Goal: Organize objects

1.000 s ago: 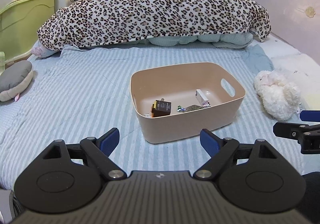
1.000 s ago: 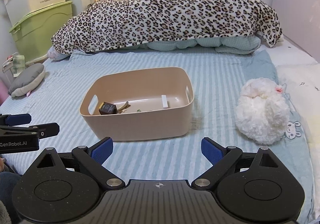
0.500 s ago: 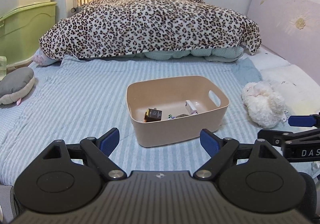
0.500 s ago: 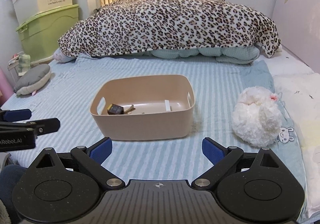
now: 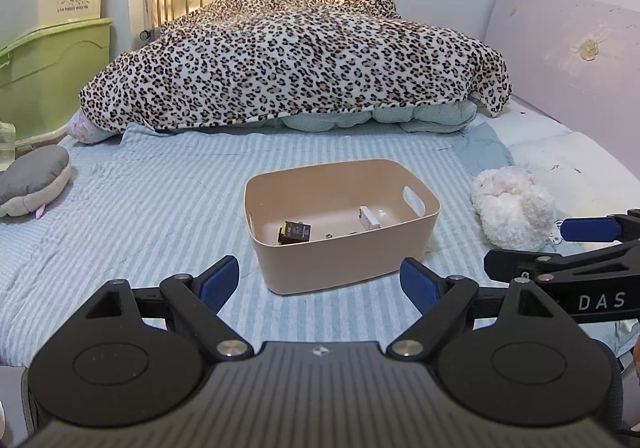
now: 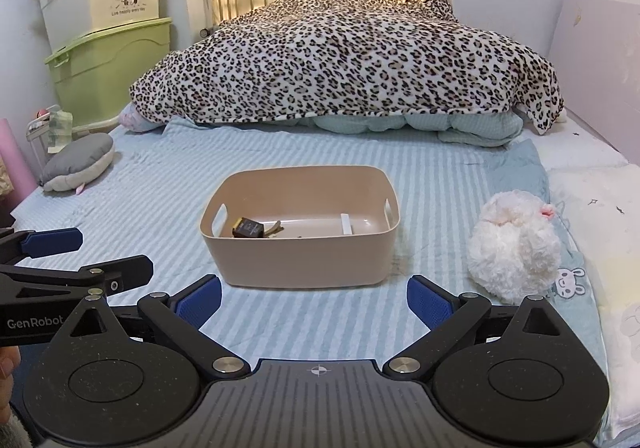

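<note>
A beige plastic bin [image 5: 352, 260] [image 6: 300, 260] stands in the middle of the striped blue bed. Inside lie a small black box [image 5: 295, 233] [image 6: 248, 228], a white rectangular piece [image 5: 369, 217] [image 6: 346, 224] and some small bits. My left gripper [image 5: 322, 284] is open and empty, held back from the bin's near side. My right gripper [image 6: 314, 298] is open and empty, also short of the bin. Each gripper shows at the edge of the other's view: the right one in the left wrist view [image 5: 576, 244], the left one in the right wrist view [image 6: 80, 256].
A white plush toy [image 5: 512, 208] [image 6: 514, 248] lies right of the bin. A grey cushion [image 5: 34, 180] [image 6: 78, 162] lies at the bed's left edge. A leopard blanket [image 5: 296, 60] [image 6: 348, 60] heaps at the far end. Green and cream storage boxes [image 6: 108, 32] stand left.
Both grippers have pulled back and up from the bin, which now looks smaller and farther. Both stay open and empty.
</note>
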{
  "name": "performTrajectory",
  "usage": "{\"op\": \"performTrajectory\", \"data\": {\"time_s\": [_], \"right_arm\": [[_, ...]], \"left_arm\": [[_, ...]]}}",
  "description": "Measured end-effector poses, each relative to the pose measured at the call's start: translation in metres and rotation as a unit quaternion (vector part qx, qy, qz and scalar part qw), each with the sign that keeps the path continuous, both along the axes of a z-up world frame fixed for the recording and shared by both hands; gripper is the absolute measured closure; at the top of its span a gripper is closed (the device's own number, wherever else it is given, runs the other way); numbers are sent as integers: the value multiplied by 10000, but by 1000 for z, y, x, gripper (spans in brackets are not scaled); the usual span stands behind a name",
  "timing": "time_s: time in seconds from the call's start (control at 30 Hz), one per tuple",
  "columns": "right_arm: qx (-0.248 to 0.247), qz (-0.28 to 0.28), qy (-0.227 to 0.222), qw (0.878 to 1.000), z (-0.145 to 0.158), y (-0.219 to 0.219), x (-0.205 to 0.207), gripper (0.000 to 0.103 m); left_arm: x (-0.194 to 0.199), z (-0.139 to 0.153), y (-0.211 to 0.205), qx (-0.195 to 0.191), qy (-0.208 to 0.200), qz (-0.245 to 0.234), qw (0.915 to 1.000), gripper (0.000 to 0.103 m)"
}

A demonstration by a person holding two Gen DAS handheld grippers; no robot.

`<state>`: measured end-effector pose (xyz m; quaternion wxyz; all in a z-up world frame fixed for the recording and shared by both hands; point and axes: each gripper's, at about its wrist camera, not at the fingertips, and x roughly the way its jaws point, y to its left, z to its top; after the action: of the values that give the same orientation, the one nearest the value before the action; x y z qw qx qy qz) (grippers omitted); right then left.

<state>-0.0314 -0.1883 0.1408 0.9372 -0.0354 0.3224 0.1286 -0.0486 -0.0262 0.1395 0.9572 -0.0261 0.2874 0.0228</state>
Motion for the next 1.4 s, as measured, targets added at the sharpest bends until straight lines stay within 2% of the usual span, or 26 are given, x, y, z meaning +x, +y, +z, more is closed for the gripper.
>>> {"op": "performTrajectory", "data": {"time_s": [0.23,0.47,0.87,1.4], "right_arm": [[-114,-58,-86,9999,2,0,-9,1],[101,33,41,9999,2,-4,-14,1],[72,-4,22,10000,2,-8,-22,0],[138,-49,182,9997,-4,-11,-16,0]], "left_arm": [[-5,2,0,-18,-28,56,10000,15],[-9,1,3,-75,-6,75,9999,15],[-12,-2,-1,-83,59,2,9999,14],[-6,-9,-2,-174,249,13,9995,13]]}}
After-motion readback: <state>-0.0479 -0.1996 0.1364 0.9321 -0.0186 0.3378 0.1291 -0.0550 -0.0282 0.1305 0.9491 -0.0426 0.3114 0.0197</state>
